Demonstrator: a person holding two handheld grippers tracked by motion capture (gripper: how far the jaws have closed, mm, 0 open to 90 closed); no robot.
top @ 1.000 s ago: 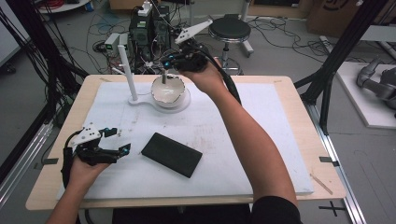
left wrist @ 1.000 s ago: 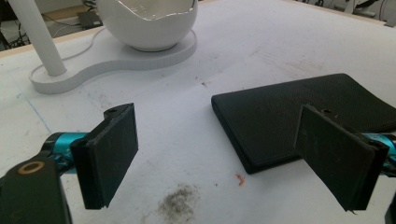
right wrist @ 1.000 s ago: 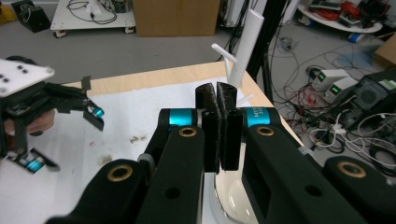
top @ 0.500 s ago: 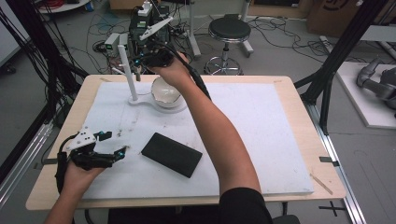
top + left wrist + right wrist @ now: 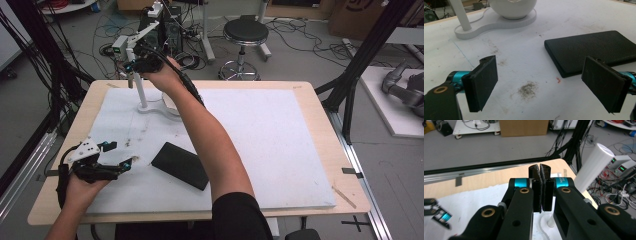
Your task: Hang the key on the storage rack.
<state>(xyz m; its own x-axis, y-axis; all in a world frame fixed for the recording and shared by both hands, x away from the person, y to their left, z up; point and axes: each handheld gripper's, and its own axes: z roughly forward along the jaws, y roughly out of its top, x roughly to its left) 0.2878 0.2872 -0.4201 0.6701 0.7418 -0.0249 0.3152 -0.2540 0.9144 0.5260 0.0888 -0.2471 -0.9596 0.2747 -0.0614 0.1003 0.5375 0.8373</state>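
The left gripper (image 5: 116, 156) is held low over the near left of the counter (image 5: 280, 145), its 2 jaws spread wide with nothing between them. A black wallet (image 5: 591, 50) lies flat just beyond them. The right gripper (image 5: 540, 173) is raised at the far left corner beside a white lamp post (image 5: 139, 90), its jaws pressed together on nothing.

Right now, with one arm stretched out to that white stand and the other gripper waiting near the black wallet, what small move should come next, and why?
Probably ease the left gripper forward onto the black wallet. Its jaws stand wide open with the wallet's near corner just ahead. The right gripper is shut and empty beside the white post.
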